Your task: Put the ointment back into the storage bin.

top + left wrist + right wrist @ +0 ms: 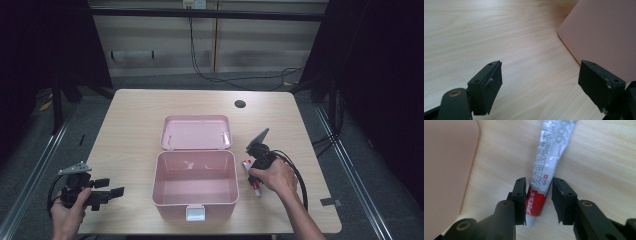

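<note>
Two jaws of the right gripper (pixel 539 195) straddled tube (pixel 549 162) at lower centre, one pad touching, not yet clamped; best squeezed squarely before lifting toward pink box (pixel 195 182); left gripper (pixel 539 87) gaped empty.

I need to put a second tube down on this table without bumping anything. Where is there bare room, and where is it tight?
The table is bare behind the pink box's open lid and left of the pink box, up to the left gripper. It is tight to the box's right, where the right gripper straddles the tube.
</note>
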Available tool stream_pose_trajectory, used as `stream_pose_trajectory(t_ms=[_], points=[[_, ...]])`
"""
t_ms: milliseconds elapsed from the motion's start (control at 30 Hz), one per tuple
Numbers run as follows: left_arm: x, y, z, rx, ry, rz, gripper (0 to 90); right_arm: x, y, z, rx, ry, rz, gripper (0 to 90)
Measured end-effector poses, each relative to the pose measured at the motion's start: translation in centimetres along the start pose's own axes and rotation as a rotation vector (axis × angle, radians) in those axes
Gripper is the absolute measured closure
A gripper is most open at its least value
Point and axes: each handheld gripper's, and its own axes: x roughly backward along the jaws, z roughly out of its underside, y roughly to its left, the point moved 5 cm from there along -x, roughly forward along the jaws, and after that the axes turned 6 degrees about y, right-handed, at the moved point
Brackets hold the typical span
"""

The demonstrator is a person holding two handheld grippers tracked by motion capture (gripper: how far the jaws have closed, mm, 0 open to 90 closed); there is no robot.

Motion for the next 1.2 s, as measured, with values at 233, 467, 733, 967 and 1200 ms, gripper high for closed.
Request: stream_pose_trajectory(t_ms=[233,467,733,967,1200], points=[[0.0,0.0,0.0,0.000,0.001,0.001,19.2,-0.4,0.1,-0.4,0.009,0.006,0.008,68.8],[0.0,0.0,0.0,-0.001,0.003,-0.001,19.2,-0.9,0.1,-0.6,0.047,0.019,0.028,70.1],[0.0,0.0,0.0,-0.002,0.003,-0.003,19.2,-0.8,0.0,-0.4,0.095,0.011,0.037,71.4],[0.0,0.1,0.1,-0.002,0.005,-0.004,19.2,-0.6,-0.2,0.0,0.105,0.021,0.028,71.7],[0.0,0.1,0.1,0.000,0.005,-0.006,19.2,0.2,-0.4,0.6,0.158,0.027,0.022,71.7]])
